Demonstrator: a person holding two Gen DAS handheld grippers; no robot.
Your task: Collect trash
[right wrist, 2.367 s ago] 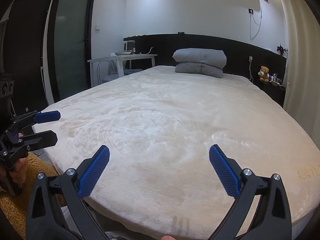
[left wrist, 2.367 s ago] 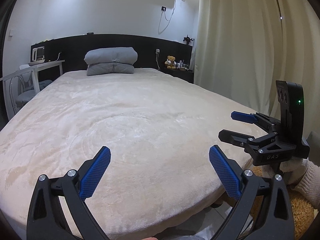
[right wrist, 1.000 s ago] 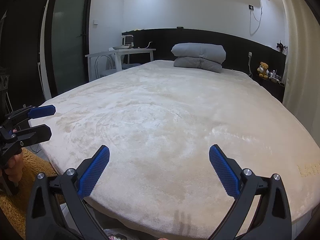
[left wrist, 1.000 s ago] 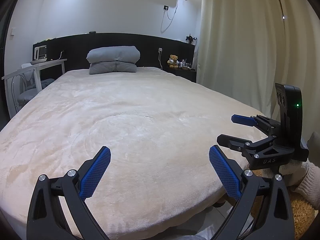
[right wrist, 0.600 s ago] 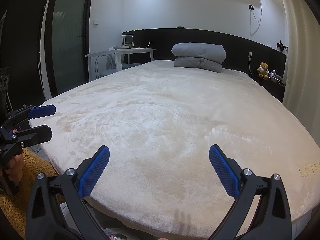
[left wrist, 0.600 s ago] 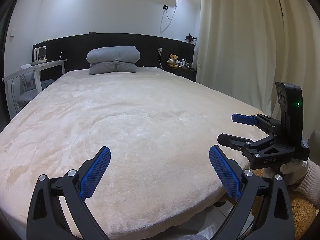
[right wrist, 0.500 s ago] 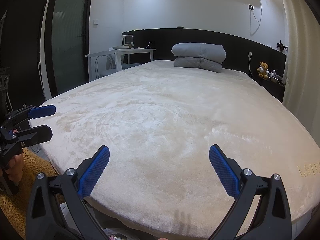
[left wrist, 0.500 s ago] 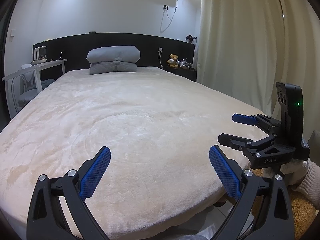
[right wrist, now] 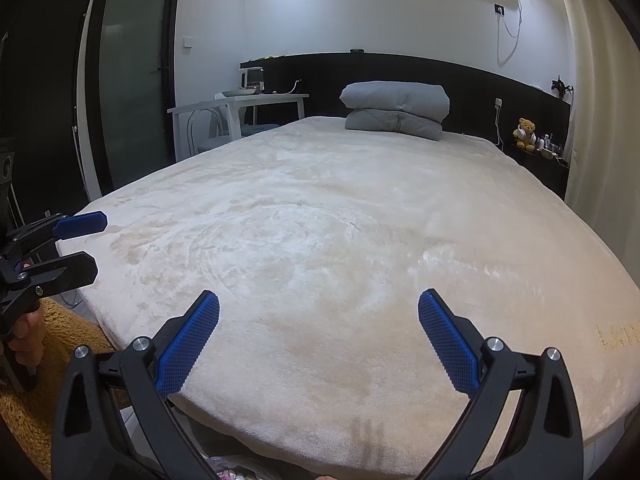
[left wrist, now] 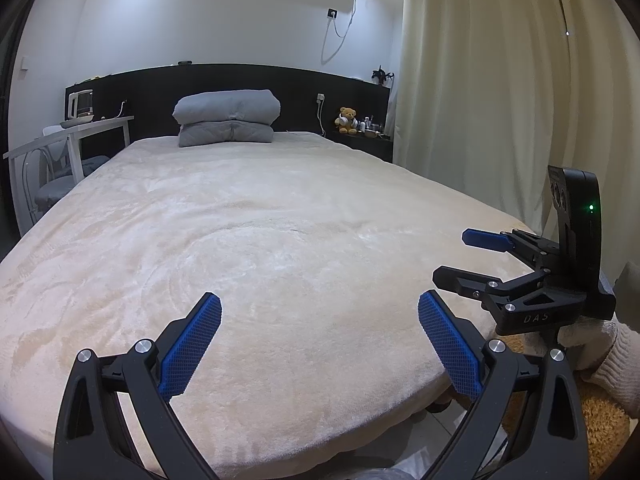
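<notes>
1. Little has changed over the last couple of seconds: both my views have crept slightly closer to the foot of the bed [left wrist: 280, 248] and then settled, and since half a second ago nothing visible has shifted. I judge that as a pause, not progress.

2. My left gripper [left wrist: 320, 344] has its jaws wide apart, with nothing between the blue pads. My right gripper [right wrist: 318, 340] is the same, jaws wide and holding nothing.

3. Both hover level over the foot edge of the bed, pointing toward the headboard [left wrist: 240, 80]. From the left view I see my right gripper [left wrist: 520, 276] just beside me to the right, held in a hand in a white knitted glove [left wrist: 600, 344]. From the right view my left gripper [right wrist: 52, 248] sits at the far left edge.

4. Where the trash is: I see none on the cream blanket, which carries only the folded grey quilt [left wrist: 226, 118] near the headboard.

5. At the very bottom of each view, below the bed edge, something crinkled and pale shows on the floor [right wrist: 236, 470]; it may be a bag or wrappers, but it is too cut off to tell.

6. A bare bed fits either trash already gathered or trash lying elsewhere, out of view, so I cannot judge how far along the task is.
</notes>
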